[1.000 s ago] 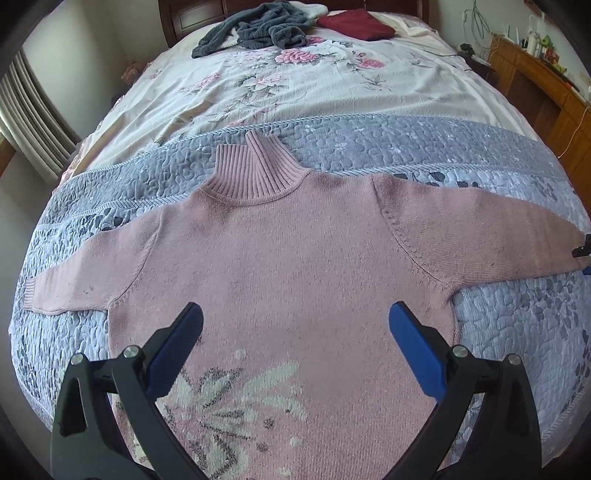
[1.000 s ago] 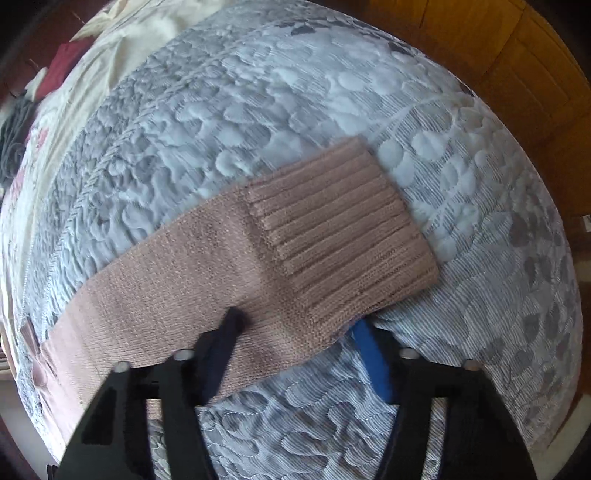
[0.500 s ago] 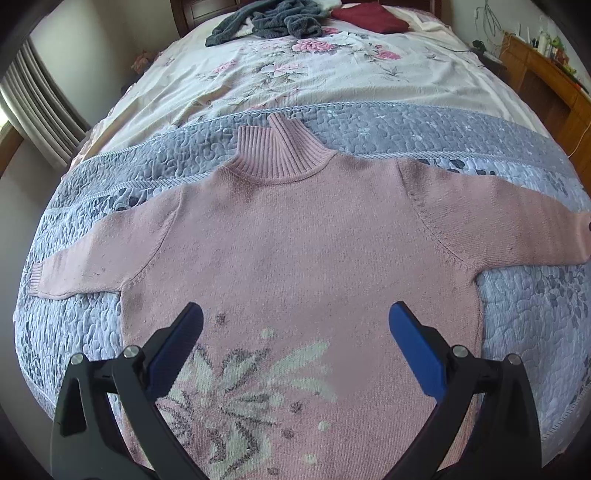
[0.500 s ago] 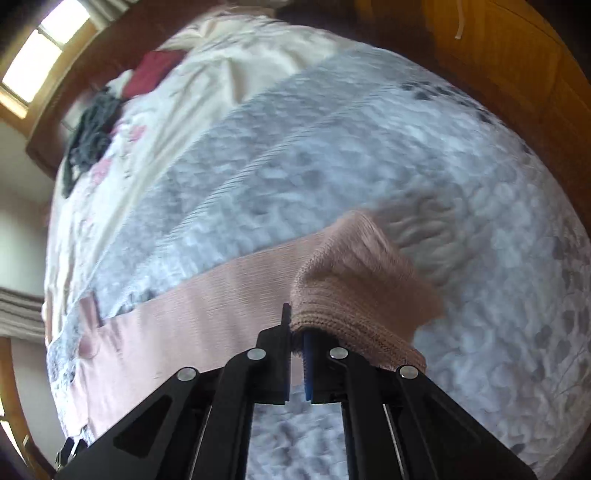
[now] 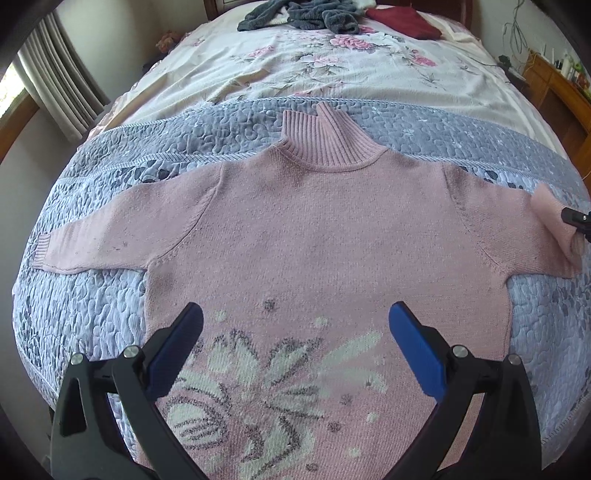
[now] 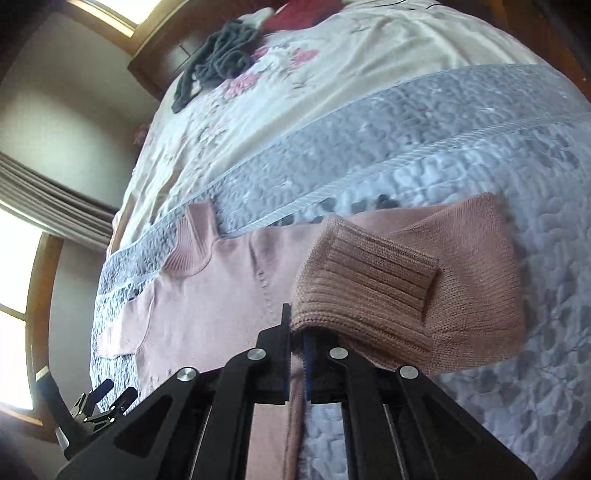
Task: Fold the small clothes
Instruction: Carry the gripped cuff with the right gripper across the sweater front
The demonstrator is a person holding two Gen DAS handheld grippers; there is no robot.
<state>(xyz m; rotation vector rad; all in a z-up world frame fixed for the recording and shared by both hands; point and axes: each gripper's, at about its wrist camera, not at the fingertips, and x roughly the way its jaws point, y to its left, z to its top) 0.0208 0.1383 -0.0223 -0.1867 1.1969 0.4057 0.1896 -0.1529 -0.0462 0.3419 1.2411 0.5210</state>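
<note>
- Bedroom: a bed with a grey-blue quilt [image 5: 110,206] across its near part and a floral sheet [image 5: 351,70] beyond it.
- Sweater [image 5: 325,236], pink with a ribbed collar and a pale flower knit low on the front, lies flat on the quilt, front up, both sleeves out to the sides.
- Left gripper [image 5: 295,325] hangs above the sweater's lower front, its blue-padded fingers [image 5: 413,343] wide apart and holding nothing.
- Right gripper [image 6: 295,332] has its fingers pressed together on the ribbed cuff [image 6: 369,280] of the sweater's right sleeve; the cuff is lifted and doubled back over the sleeve toward the sweater's body.
- Beyond the sweater, at the far end of the sheet, lie a dark grey garment [image 5: 303,14] and a folded red one [image 5: 402,22].
- Curtains [image 5: 55,92] hang left of the bed.
</note>
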